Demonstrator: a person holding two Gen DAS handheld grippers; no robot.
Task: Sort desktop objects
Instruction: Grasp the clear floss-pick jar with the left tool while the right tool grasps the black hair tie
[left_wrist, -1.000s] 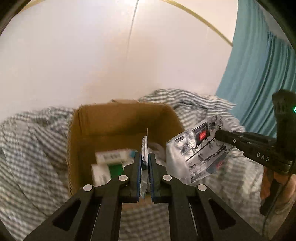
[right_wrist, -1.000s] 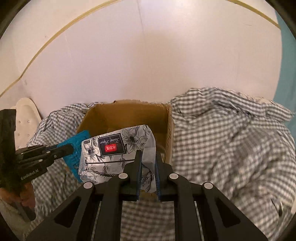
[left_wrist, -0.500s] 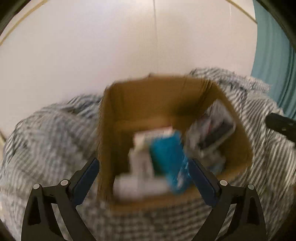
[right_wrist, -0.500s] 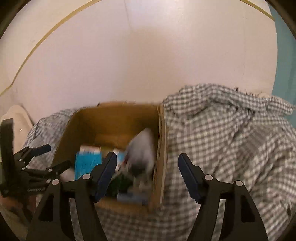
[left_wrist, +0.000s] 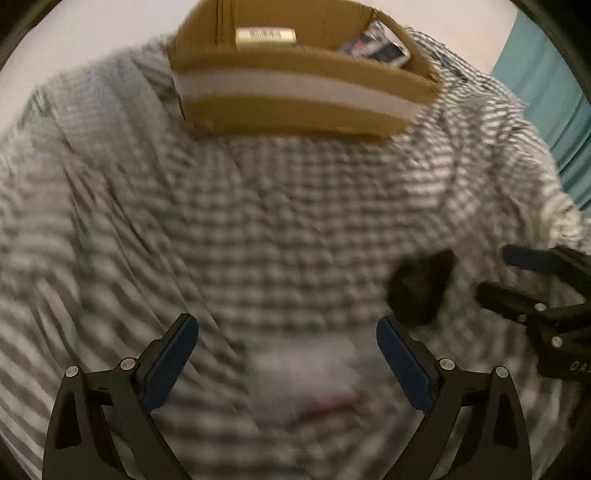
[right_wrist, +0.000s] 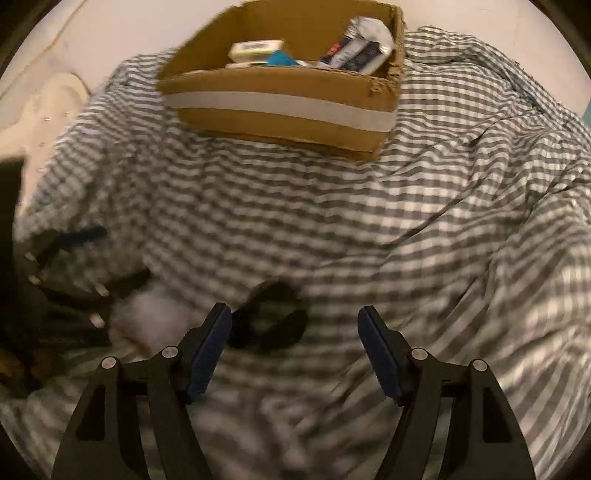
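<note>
The right wrist view is looking into the cardboard box (right_wrist: 280, 110) far better than the left: it is showing a pale carton (right_wrist: 256, 50), a blue packet (right_wrist: 280, 59) and a floral tissue pack (right_wrist: 364, 46) lying inside, while the left view is catching only the carton (left_wrist: 265, 36) and the tissue pack (left_wrist: 380, 46) over the near wall of the box (left_wrist: 295, 107). The left view alone is showing a blurred white packet (left_wrist: 306, 373) lying on the checked cloth (left_wrist: 258, 221) between its own fingers.

Both grippers are hanging low over the cloth, pointing toward the box. The left gripper (left_wrist: 287, 343) is spread wide and holding nothing. The right gripper (right_wrist: 294, 332) is also spread wide and empty, with a dark round thing (right_wrist: 269, 317) lying just by its left finger; blur is hiding what it is.

I am counting 2 grippers, 1 box, 3 items in it, and 2 items lying out on the cloth.
</note>
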